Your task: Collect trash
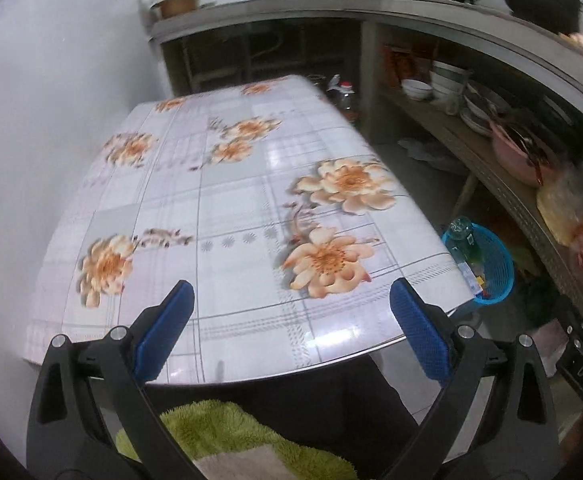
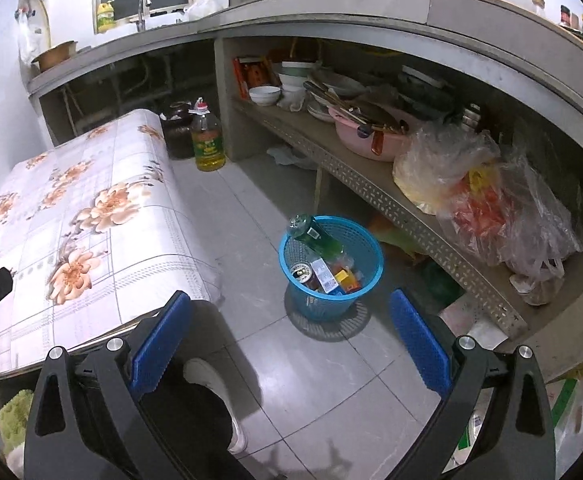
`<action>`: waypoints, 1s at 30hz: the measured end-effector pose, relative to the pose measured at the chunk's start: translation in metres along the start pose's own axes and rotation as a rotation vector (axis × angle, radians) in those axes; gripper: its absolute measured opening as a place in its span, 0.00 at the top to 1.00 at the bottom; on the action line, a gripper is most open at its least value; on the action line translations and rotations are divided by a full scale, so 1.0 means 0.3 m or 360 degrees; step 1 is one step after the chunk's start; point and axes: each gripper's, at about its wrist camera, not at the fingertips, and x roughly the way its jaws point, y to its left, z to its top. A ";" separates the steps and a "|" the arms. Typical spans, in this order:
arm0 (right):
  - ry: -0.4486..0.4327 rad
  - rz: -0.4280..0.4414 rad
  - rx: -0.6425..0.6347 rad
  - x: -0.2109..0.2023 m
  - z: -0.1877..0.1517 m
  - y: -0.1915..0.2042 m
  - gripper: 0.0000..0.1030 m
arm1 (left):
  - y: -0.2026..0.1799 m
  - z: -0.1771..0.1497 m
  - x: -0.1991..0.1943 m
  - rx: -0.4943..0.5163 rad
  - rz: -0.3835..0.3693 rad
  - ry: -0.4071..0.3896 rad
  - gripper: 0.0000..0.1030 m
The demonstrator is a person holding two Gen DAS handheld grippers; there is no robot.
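Note:
A blue plastic basket (image 2: 365, 258) stands on the tiled floor to the right of the table. It holds a green bottle (image 2: 315, 234), a can (image 2: 301, 271) and several small cartons. The same basket (image 1: 499, 264) shows past the table's right edge in the left wrist view. My right gripper (image 2: 289, 334) hangs open above the floor, short of the basket, with nothing between its blue pads. My left gripper (image 1: 291, 328) is open over the near edge of the flower-patterned table (image 1: 231, 200), holding nothing.
A low shelf (image 2: 371, 184) on the right carries a pink basin (image 2: 367, 140), bowls and plastic bags (image 2: 491, 196). An oil bottle (image 2: 208, 140) and a dark jar (image 2: 177, 132) stand on the floor beyond the table. A person's dark trouser leg and white shoe (image 2: 211, 380) are below.

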 end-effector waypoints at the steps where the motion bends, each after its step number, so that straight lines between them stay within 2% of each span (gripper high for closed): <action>1: 0.0003 -0.0002 0.0005 0.002 0.001 -0.003 0.06 | 0.007 -0.002 0.003 -0.0021 0.0002 0.0009 0.08; 8: 0.0015 -0.0020 0.0014 0.015 0.006 -0.013 0.06 | 0.008 0.003 0.012 -0.0064 0.0020 0.0026 0.08; 30: 0.0041 -0.0055 0.0016 0.033 0.007 -0.034 0.06 | -0.037 -0.011 0.040 0.0000 -0.0021 0.0092 0.08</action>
